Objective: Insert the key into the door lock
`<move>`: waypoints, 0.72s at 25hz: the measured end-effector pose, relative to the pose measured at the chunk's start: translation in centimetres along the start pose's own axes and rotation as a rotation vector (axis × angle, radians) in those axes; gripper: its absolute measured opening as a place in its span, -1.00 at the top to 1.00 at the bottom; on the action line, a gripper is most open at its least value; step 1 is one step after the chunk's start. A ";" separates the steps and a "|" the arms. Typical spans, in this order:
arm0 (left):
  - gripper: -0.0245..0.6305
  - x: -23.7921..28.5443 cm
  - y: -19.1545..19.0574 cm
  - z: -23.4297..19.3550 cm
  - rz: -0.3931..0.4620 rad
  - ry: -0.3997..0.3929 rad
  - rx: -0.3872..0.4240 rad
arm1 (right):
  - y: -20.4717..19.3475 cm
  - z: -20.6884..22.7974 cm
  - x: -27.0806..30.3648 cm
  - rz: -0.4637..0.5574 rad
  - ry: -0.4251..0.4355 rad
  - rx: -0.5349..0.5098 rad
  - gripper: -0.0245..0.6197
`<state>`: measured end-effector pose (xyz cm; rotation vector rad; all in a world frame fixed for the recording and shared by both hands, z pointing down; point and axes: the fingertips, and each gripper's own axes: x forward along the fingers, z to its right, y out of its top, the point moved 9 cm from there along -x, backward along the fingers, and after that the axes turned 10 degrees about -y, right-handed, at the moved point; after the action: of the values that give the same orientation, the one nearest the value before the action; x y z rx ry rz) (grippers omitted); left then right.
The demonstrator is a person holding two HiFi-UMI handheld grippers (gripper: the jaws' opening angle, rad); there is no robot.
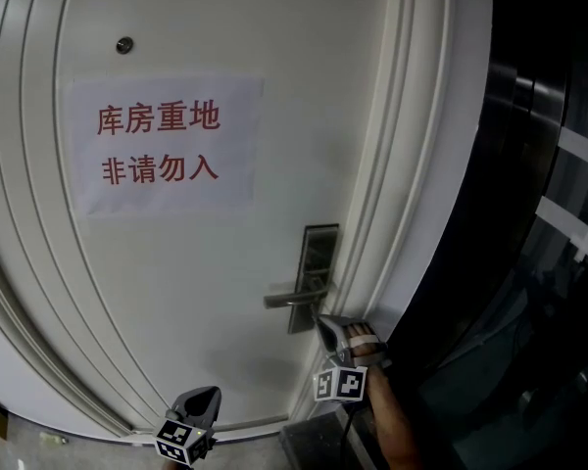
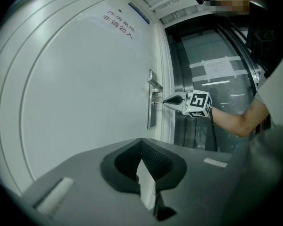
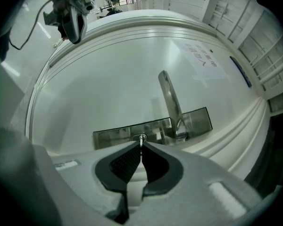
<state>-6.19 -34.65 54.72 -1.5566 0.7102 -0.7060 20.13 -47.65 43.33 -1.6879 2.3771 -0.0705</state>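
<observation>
A steel lock plate point(image 1: 319, 248) with a lever handle point(image 1: 292, 298) sits near the right edge of the white door point(image 1: 176, 282). My right gripper point(image 1: 322, 321) is shut on a small metal key point(image 3: 141, 140), and it points level at the plate below the handle. The key's tip is at the round keyhole point(image 3: 140, 137); how deep it sits I cannot tell. From the left gripper view, the key point(image 2: 158, 101) bridges the right gripper point(image 2: 164, 100) and the lock plate point(image 2: 152, 112). My left gripper point(image 1: 206, 397) hangs lower left of the lock, shut and empty.
A paper sign point(image 1: 162, 145) with red characters is taped to the door, below a peephole point(image 1: 124, 45). The moulded door frame point(image 1: 402, 164) runs just right of the lock. Dark glass panels point(image 1: 549, 223) lie beyond it. A bare forearm point(image 1: 392, 429) holds the right gripper.
</observation>
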 end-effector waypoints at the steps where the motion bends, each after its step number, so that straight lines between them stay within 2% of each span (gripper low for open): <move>1: 0.92 0.0 0.0 0.0 0.000 0.000 -0.001 | 0.0 0.0 0.0 -0.001 0.002 -0.001 0.89; 18: 0.92 0.5 -0.3 -0.3 0.000 -0.017 -0.014 | 0.1 0.1 0.0 -0.019 0.009 -0.046 0.89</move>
<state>-6.11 -35.25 55.10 -1.5735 0.7033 -0.6886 20.05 -47.64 43.23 -1.7346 2.3875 -0.0267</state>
